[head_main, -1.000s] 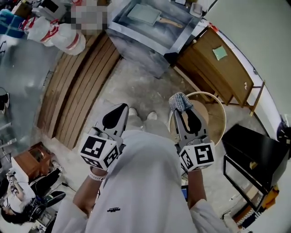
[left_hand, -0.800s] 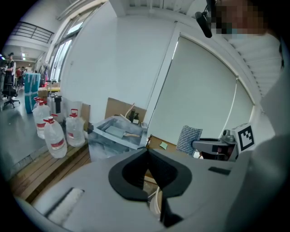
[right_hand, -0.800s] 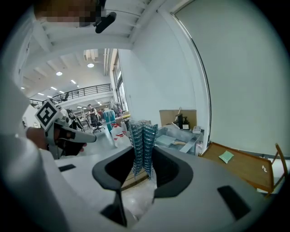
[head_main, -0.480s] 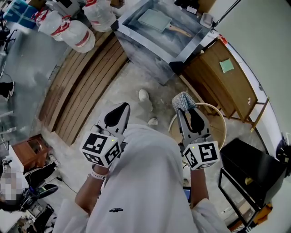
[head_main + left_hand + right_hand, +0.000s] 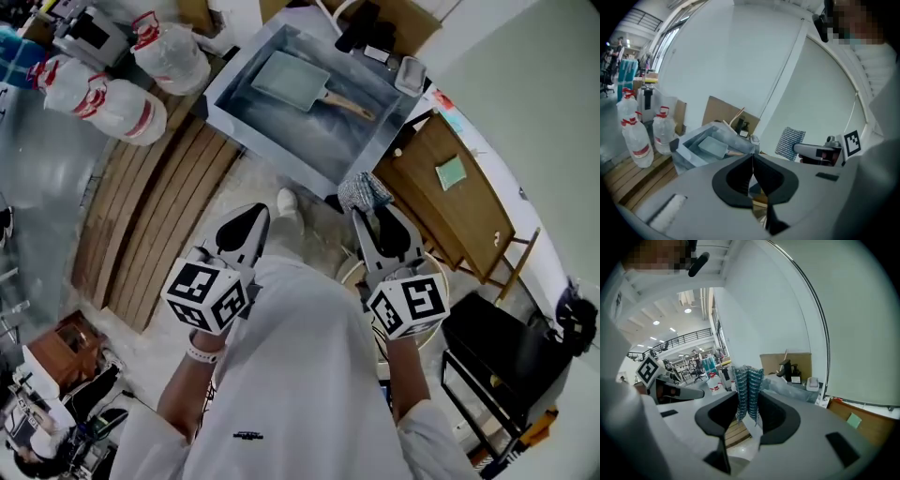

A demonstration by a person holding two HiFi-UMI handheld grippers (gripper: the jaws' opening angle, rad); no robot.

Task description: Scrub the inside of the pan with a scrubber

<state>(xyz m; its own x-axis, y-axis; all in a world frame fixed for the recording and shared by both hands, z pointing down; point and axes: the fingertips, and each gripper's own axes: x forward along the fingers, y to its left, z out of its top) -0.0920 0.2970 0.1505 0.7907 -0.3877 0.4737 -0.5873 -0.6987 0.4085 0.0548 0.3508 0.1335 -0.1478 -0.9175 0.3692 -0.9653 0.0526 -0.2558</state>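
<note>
Right gripper view: the right gripper (image 5: 748,399) pinches a folded blue-grey mesh scrubber (image 5: 747,380). Left gripper view: the left gripper (image 5: 752,174) has its jaws pressed together with nothing between them. Head view: the pale rectangular wooden-handled pan (image 5: 286,80) lies inside the steel sink (image 5: 267,150), apart from both grippers.

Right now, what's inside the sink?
A square pan with a wooden handle lies flat in the sink; nothing else visible in it. The sink floor under the pan is covered. The scrubber is outside, clamped in the right gripper.
</note>
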